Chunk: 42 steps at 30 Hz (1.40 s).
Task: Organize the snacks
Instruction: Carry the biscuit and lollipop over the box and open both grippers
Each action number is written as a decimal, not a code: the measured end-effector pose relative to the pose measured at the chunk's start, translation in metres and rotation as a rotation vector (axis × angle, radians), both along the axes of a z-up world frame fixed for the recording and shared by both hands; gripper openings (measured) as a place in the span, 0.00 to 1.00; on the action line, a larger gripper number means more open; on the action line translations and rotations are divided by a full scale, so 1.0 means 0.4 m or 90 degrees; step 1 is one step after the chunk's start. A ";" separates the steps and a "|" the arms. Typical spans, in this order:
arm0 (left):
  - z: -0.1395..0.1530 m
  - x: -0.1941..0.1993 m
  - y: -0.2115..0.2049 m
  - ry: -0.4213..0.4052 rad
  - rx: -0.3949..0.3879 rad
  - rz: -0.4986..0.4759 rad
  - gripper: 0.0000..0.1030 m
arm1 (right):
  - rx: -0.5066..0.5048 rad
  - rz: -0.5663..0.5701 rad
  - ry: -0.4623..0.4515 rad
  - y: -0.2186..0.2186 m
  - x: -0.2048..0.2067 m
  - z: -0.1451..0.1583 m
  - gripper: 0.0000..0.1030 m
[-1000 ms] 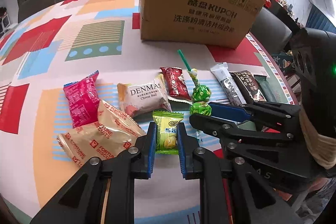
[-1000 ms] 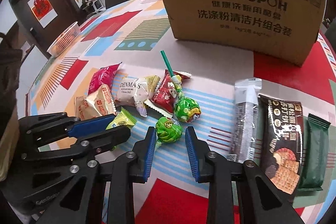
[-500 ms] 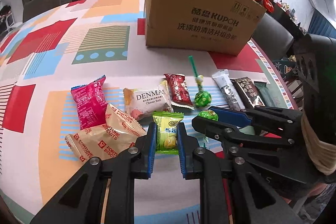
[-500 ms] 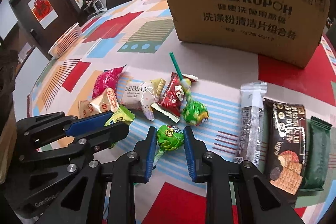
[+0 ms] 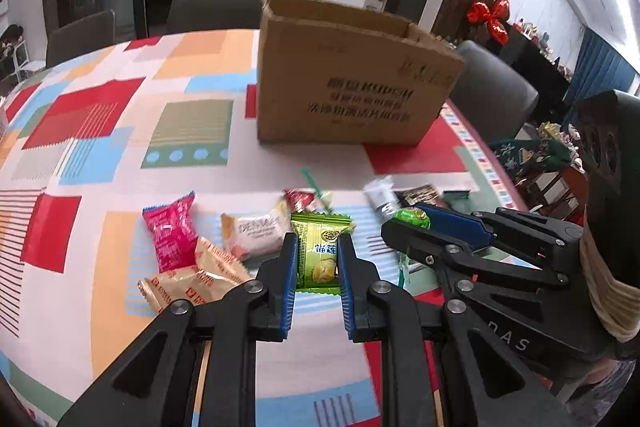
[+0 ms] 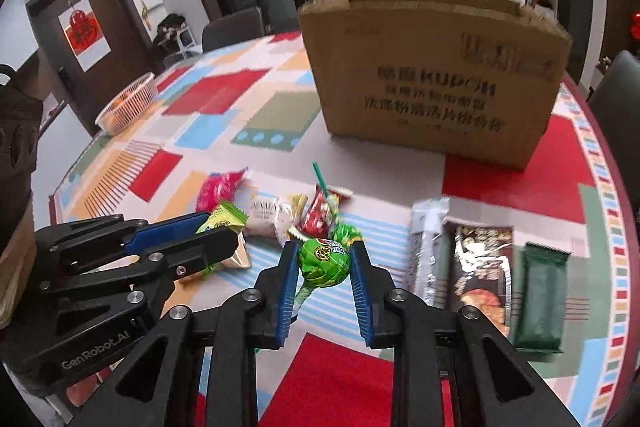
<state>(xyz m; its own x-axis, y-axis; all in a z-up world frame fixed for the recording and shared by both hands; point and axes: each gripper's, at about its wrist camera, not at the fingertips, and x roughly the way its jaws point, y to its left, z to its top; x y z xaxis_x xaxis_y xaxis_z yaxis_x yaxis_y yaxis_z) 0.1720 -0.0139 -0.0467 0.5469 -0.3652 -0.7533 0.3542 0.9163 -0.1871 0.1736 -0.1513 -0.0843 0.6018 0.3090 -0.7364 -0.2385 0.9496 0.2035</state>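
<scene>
My left gripper (image 5: 318,259) is shut on a green-yellow candy packet (image 5: 319,247) and holds it above the table. My right gripper (image 6: 325,263) is shut on a green lollipop (image 6: 324,261), also lifted; the lollipop also shows in the left wrist view (image 5: 412,218). An open cardboard box (image 5: 352,91) stands at the far side of the table, also in the right wrist view (image 6: 432,83). On the table lie a pink packet (image 5: 170,231), beige packets (image 5: 200,279), a white Denmas packet (image 5: 256,233), a red packet (image 6: 318,215) and a second green lollipop (image 6: 346,231).
A silver stick packet (image 6: 428,247), a dark biscuit pack (image 6: 482,267) and a dark green bar (image 6: 542,291) lie at the right. A white basket (image 6: 128,103) sits far left. Grey chairs (image 5: 216,11) ring the table with its patterned cloth (image 5: 100,115).
Both grippers have risen and pulled back from the table, the left carrying the green-yellow packet and the right carrying the green lollipop. The box's open top has come into view.
</scene>
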 end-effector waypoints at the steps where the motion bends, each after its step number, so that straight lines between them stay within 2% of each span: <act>1: 0.014 -0.002 -0.004 -0.002 -0.007 -0.003 0.20 | -0.001 -0.003 -0.010 -0.005 -0.006 0.013 0.27; 14: 0.178 0.005 -0.051 -0.082 -0.027 -0.015 0.20 | 0.008 -0.032 -0.122 -0.065 -0.039 0.192 0.27; 23: 0.267 0.055 -0.087 -0.129 -0.027 -0.013 0.20 | 0.002 -0.049 -0.194 -0.102 -0.019 0.305 0.27; 35: 0.300 0.182 -0.135 -0.120 -0.029 -0.010 0.20 | -0.013 -0.076 -0.210 -0.161 0.081 0.362 0.27; 42: 0.299 0.286 -0.160 -0.090 -0.035 -0.007 0.20 | -0.018 -0.099 -0.206 -0.191 0.170 0.371 0.27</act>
